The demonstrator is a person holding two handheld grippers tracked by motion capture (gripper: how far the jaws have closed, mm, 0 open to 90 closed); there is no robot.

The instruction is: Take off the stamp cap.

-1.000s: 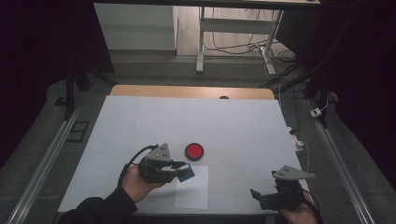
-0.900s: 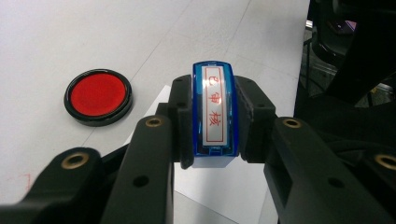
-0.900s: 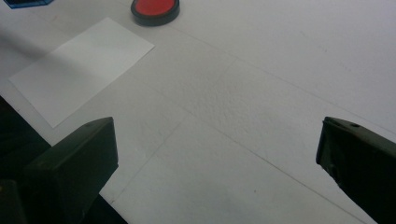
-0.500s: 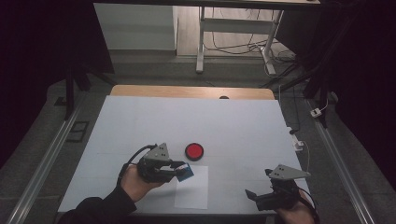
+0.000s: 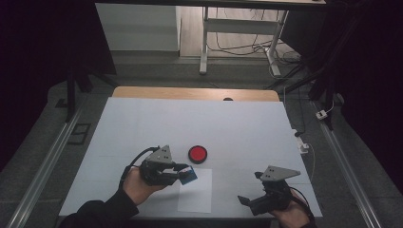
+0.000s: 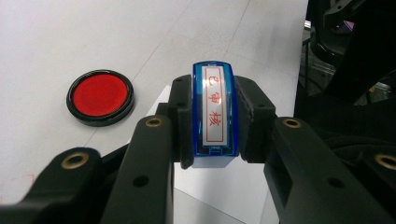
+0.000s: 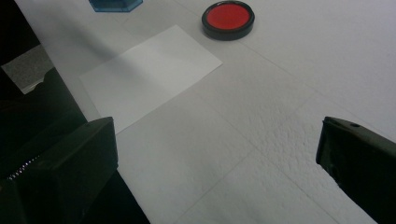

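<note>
A blue stamp (image 6: 214, 109) with a white label and red characters sits clamped between the jaws of my left gripper (image 6: 214, 126). In the high view this gripper (image 5: 187, 175) holds the stamp (image 5: 190, 175) over the top left corner of a white paper sheet (image 5: 196, 194). A round red ink pad (image 5: 197, 154) in a black case lies just beyond the sheet. My right gripper (image 5: 247, 202) is near the table's front edge, right of the sheet, pointing left. Its jaws (image 7: 215, 158) stand wide open over bare table, facing the paper (image 7: 149, 70) and ink pad (image 7: 228, 17).
The white table top (image 5: 142, 128) has a wooden strip (image 5: 190, 93) along its far edge. A white cable and plug (image 5: 304, 145) hang at the right edge. Metal rails (image 5: 43, 166) run along the floor on both sides.
My right gripper has slid a little to the left along the front edge. The left gripper and the stamp have stayed in place.
</note>
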